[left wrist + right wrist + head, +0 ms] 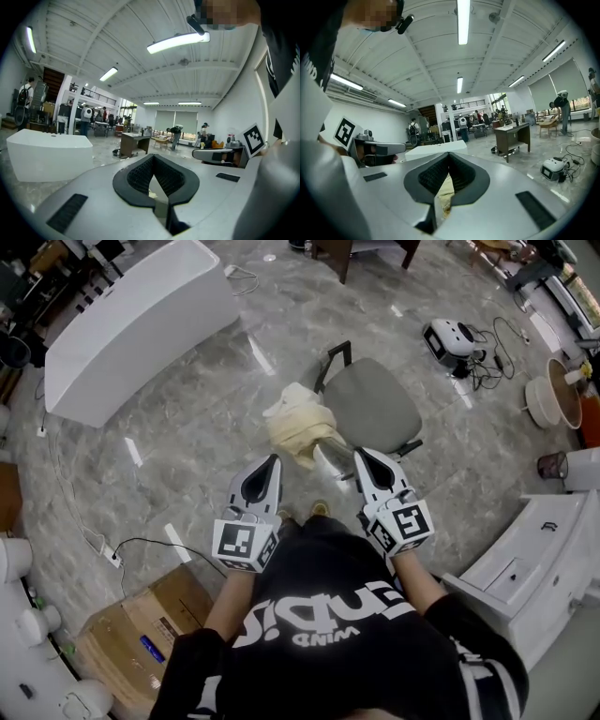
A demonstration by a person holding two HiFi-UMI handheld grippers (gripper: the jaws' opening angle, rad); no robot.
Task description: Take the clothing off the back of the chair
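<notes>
Bathtub: a long white bathtub (pixel 141 324) stood on the grey marble floor (pixel 187 427) at the far left, well apart from the chair.
Cardboard box: a brown box (pixel 131 634) lay on the floor at the lower left, beside the person's left arm.
Left gripper: the left gripper (pixel 275 462) was held out level in front of the person's black shirt (pixel 328 615). In its own view (pixel 153 159) the jaw tips met, and only a narrow diamond-shaped gap stayed between the ribbed black pads. Nothing was clamped there.
Clothing: the clothing (pixel 298 432) was a pale cream garment, soft and crumpled into thick folds. It was bunched over the left edge of the chair, with one fold hanging down towards the grippers. It lay just beyond both sets of jaw tips and between them, touched by neither. A cream sliver (pixel 152 193) showed through the left gripper's pad gap, and a longer strip (pixel 446 187) through the right's.
Chair: the office chair (pixel 370 404) had a grey padded seat and a black frame. It stood just ahead of the person.
Right gripper: the right gripper (pixel 360 457) was level with the left one, near the seat's front edge. In its own view (pixel 449 155) the jaws were closed tip to tip and gripped nothing.
Cabinet: a white cabinet (pixel 534 559) stood at the lower right.
</notes>
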